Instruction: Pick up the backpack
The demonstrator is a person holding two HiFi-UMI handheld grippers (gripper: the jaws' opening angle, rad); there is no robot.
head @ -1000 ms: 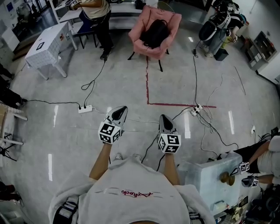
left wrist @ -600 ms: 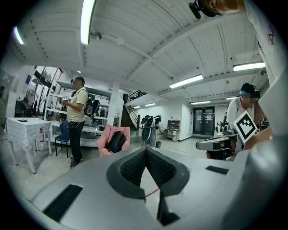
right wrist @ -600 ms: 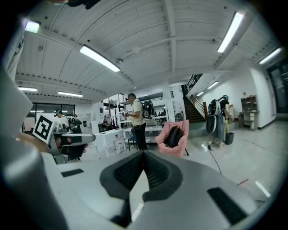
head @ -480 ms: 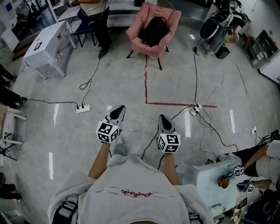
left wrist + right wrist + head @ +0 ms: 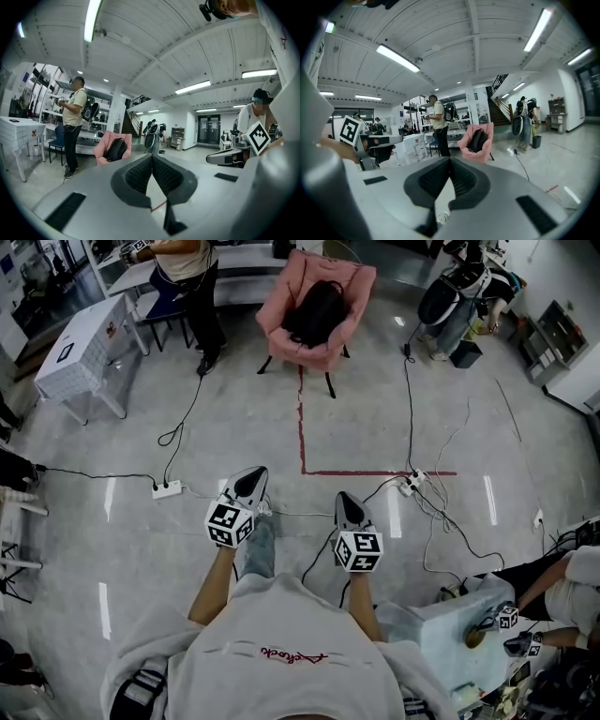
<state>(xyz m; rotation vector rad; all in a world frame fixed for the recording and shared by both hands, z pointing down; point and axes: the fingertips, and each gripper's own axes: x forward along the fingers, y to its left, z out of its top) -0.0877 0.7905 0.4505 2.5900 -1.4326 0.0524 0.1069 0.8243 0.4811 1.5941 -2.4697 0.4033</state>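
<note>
We wear a pale grey short-sleeved shirt (image 5: 281,634) with a thin line of red script (image 5: 291,653) across it, and a blue-grey trouser leg (image 5: 259,554) shows below. Dark bands with white stripes (image 5: 139,692) sit by both shoulders. The left gripper (image 5: 251,476) and the right gripper (image 5: 348,500) each carry a white cube (image 5: 231,523) printed with black square markers. Their fingers (image 5: 246,491) are pointed, grey outside and black inside. Up close, each smooth light-grey shell (image 5: 84,187) has dark rectangular slots (image 5: 65,212) and black ribbed pads (image 5: 138,176).
</note>
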